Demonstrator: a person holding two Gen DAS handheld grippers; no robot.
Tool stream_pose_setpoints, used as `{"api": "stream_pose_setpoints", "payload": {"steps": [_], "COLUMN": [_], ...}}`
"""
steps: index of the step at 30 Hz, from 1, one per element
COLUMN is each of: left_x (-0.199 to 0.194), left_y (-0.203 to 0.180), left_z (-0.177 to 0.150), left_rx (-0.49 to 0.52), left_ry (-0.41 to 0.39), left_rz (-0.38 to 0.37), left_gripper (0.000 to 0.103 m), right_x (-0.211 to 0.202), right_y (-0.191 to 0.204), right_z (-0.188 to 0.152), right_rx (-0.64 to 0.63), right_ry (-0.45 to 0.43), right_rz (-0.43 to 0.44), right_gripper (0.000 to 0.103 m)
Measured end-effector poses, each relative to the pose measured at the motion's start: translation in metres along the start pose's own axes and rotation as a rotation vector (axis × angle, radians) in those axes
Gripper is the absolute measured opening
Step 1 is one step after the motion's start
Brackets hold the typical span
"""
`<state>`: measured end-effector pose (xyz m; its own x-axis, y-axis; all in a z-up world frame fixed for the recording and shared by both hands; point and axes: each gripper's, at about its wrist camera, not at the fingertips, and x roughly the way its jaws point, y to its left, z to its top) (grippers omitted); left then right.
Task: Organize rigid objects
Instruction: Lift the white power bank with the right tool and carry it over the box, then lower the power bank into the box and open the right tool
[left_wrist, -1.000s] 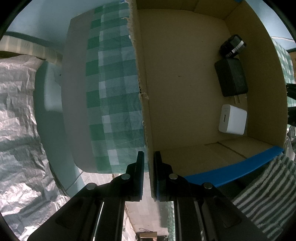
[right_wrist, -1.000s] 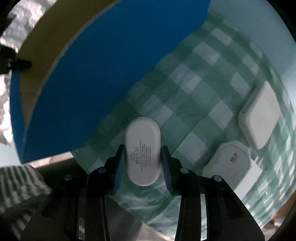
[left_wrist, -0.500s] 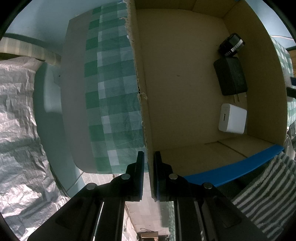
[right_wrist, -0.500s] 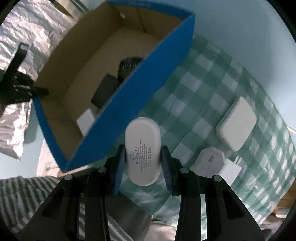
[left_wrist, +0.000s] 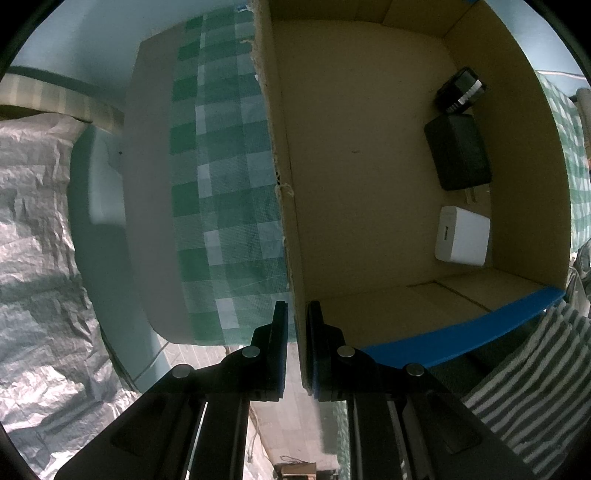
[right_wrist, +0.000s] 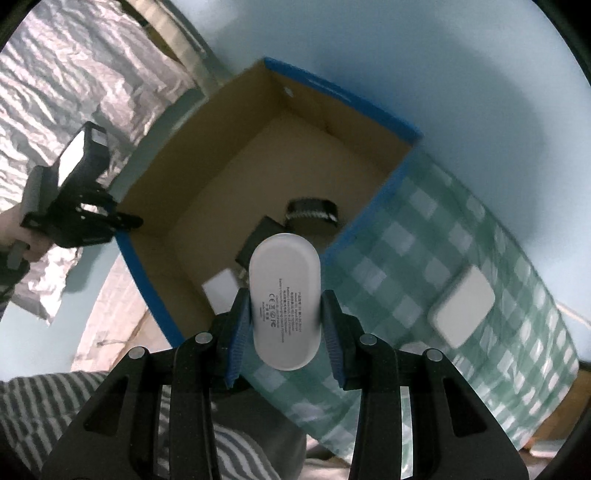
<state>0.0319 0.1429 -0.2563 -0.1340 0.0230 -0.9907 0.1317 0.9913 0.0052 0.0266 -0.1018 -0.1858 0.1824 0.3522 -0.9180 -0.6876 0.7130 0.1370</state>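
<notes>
My right gripper (right_wrist: 284, 314) is shut on a white oval power bank (right_wrist: 283, 295), held above the near edge of the blue cardboard box (right_wrist: 369, 199). My left gripper (left_wrist: 296, 325) is shut on the box's left wall (left_wrist: 284, 206), pointing straight down; it also shows in the right wrist view as the left gripper (right_wrist: 122, 221) at the box's left corner. Inside the box lie a white cube charger (left_wrist: 462, 235), a black adapter (left_wrist: 458, 151) and a black cylindrical item (left_wrist: 460, 90).
A green checked cloth (right_wrist: 461, 266) covers the table, with a white square charger (right_wrist: 463, 308) on it to the right of the box. Crinkled silver foil (left_wrist: 33, 240) lies left of the table. A striped sleeve (left_wrist: 524, 376) is at the lower right.
The right gripper has risen with the power bank, from beside the box's blue outer wall to above its rim, so the inside now shows. The left gripper has stayed on the wall.
</notes>
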Motion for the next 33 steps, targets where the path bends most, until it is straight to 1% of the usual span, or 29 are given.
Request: {"api": "stream_pose_setpoints", "payload": {"steps": [7,14,19,24,29,33], "left_x": [-0.001,-0.001,-0.003,-0.003,-0.003,-0.002], "left_y": [0.000,0.000,0.002,0.002,0.003,0.002], "left_z": [0.000,-0.001,-0.003,-0.004,-0.003,-0.003], "left_rx": [-0.002,-0.003,-0.008,-0.010,-0.008,-0.007], "left_ry": [-0.002,-0.006,-0.012,-0.013,-0.013,-0.011], "left_rz": [0.004,0.007,0.000,-0.005,-0.002,0.001], "left_gripper": [0.011,0.011,0.011,0.011,0.011,0.011], "right_x": [0.014,0.042,0.068,0.089,0.090,0.092], "right_y": [0.022,0.040,0.041,0.037,0.035,0.040], "right_z": [0.022,0.036,0.034,0.024,0.021,0.022], "right_rx": [-0.045,-0.073,-0.067,-0.062,-0.050,-0.062], "right_ry": [0.012,0.062,0.116,0.157,0.141,0.137], "right_rz": [0.009,0.005,-0.001,-0.041,-0.044,-0.064], "right_gripper": [0.037,0.037,0.037,0.037,0.037,0.038]}}
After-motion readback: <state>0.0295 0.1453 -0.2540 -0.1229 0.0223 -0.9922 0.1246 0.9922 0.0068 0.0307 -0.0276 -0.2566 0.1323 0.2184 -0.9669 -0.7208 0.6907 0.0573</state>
